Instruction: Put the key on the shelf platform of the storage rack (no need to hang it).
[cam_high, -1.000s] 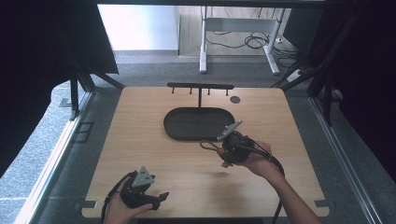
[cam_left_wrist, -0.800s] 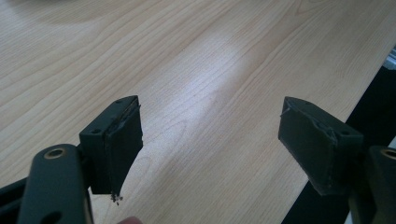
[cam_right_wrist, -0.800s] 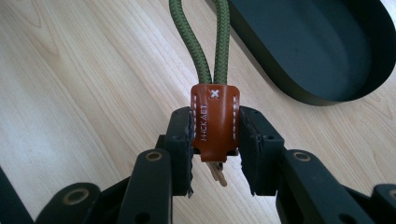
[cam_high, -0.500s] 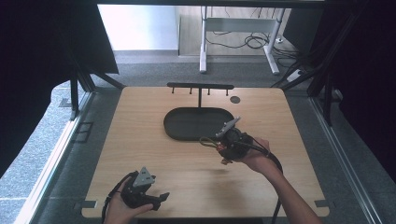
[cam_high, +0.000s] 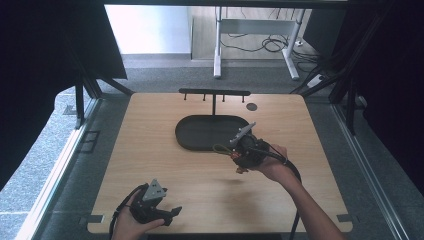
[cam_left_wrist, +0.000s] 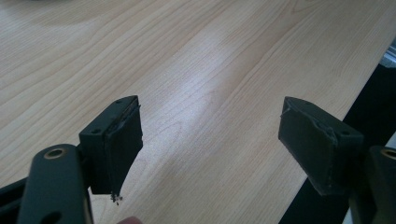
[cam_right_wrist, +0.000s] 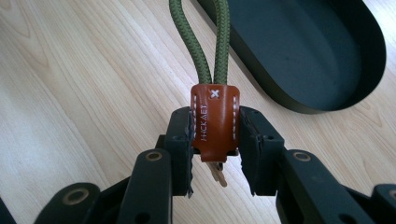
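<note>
Keychain strap (cam_right_wrist: 214, 120): brown leather tab stitched in white, stamped lettering down one side, olive-green cord loop (cam_right_wrist: 201, 39) rising out of its top. Location: clamped between the jaws of the right gripper (cam_right_wrist: 215, 142), one jaw pressed to each side of the tab. A small pale metal piece hangs beneath the tab between the jaws; too little of it shows to identify. From the high view the right gripper (cam_high: 239, 151) sits above the wooden table (cam_high: 150, 165) just off the near right end of the black oval tray (cam_high: 197, 134), the green loop (cam_high: 219, 148) reaching toward the tray's rim.

Black oval tray (cam_right_wrist: 369, 60): shallow, dark, nothing lying in the part visible.

Left gripper (cam_left_wrist: 210, 140): jaws set wide apart, nothing between them, light wood grain below. From above, the left gripper (cam_high: 172, 214) is held low at the near left edge of the table, well apart from the right one.

Black rack (cam_high: 214, 92): a horizontal bar with short pegs on a single post, standing at the tray's far side.

Small dark round disc (cam_high: 251, 106): set in the tabletop near the far right of the rack.
</note>
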